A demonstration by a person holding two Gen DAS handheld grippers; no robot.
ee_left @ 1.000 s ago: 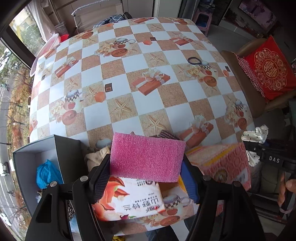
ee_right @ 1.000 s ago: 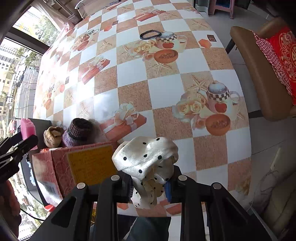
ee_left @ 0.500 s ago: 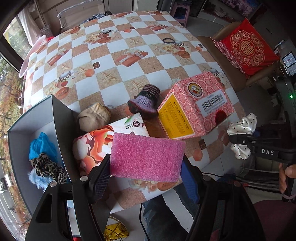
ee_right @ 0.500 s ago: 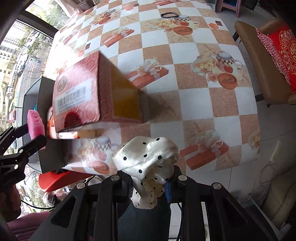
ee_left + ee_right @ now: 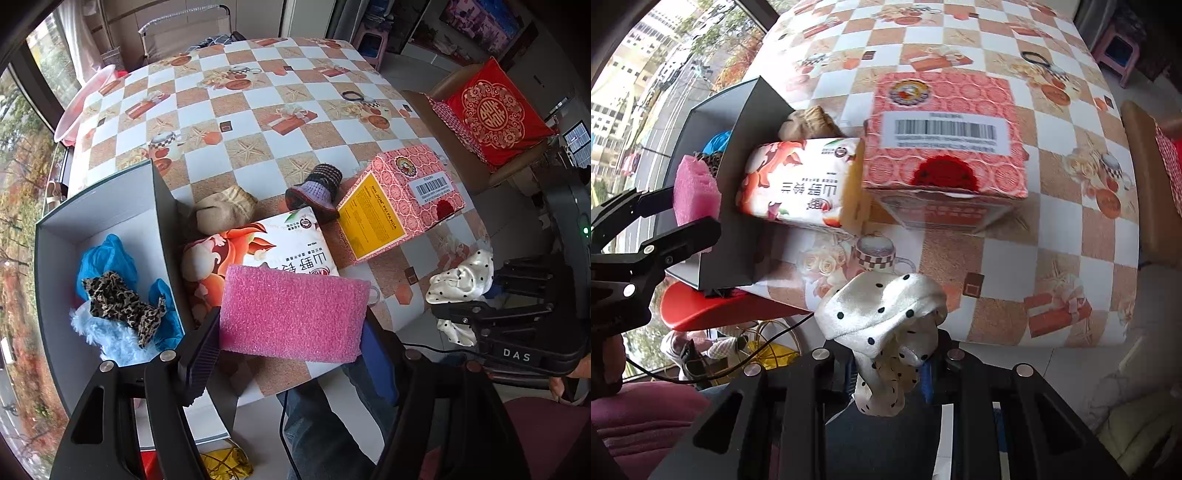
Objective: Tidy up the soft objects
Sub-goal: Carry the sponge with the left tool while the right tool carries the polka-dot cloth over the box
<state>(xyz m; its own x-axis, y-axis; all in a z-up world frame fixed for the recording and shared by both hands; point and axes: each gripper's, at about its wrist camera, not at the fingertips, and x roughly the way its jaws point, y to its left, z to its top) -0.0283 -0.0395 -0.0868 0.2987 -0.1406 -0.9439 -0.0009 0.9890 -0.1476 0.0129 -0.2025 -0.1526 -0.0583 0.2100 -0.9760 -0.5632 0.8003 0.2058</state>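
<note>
we see our left tool (image 5: 291, 328) clamping a pink sponge (image 5: 293, 312) low in the frame, beside the grey box (image 5: 110, 206). our right tool (image 5: 894, 360) pinches a polka-dot cloth (image 5: 882, 310) over the worktop (image 5: 1052, 229) edge.

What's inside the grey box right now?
In the grey box: blue cloth, a leopard-print piece and pale blue fluffy fabric. Anything beneath them is covered.

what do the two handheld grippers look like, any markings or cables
Both are matte black plastic frames with silver screw heads. The left gripper has ribbed dark pads backed in blue. The right gripper carries white "DAS" lettering on its body; a thin black cable runs beneath it.
</note>
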